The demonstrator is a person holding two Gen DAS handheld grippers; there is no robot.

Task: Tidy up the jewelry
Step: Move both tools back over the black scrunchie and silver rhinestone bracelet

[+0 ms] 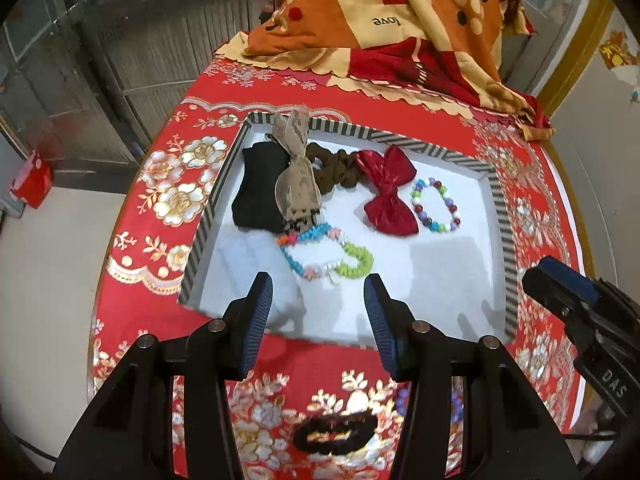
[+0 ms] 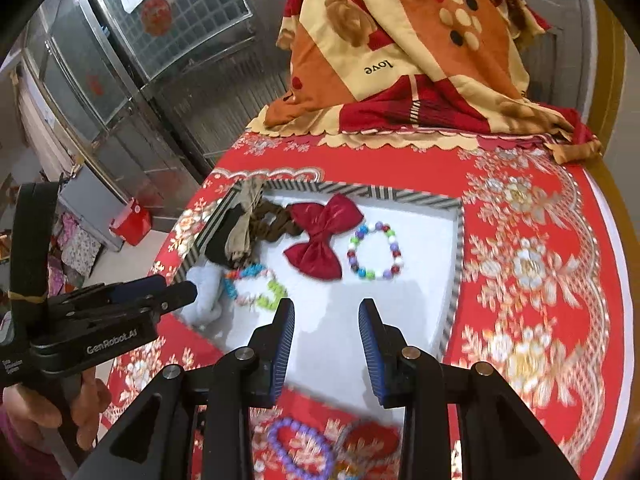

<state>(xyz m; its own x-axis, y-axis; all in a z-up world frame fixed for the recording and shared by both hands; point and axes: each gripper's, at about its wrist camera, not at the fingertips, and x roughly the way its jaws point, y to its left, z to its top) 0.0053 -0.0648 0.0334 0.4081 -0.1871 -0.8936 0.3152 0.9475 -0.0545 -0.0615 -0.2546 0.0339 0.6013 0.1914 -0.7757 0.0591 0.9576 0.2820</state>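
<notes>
Both claws gape empty just short of the tray (image 1: 208, 216).

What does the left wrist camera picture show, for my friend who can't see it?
The open left gripper hovers at the near edge of a white tray with a striped rim, on a red flowered cloth. The tray holds a red bow, two bead bracelets, and brown, tan and black fabric pieces. A black scrunchie lies outside on the cloth.

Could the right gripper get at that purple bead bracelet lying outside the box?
Probably yes: the purple bracelet lies bare on the tablecloth just below the right gripper, whose jaws stand open and empty.
</notes>
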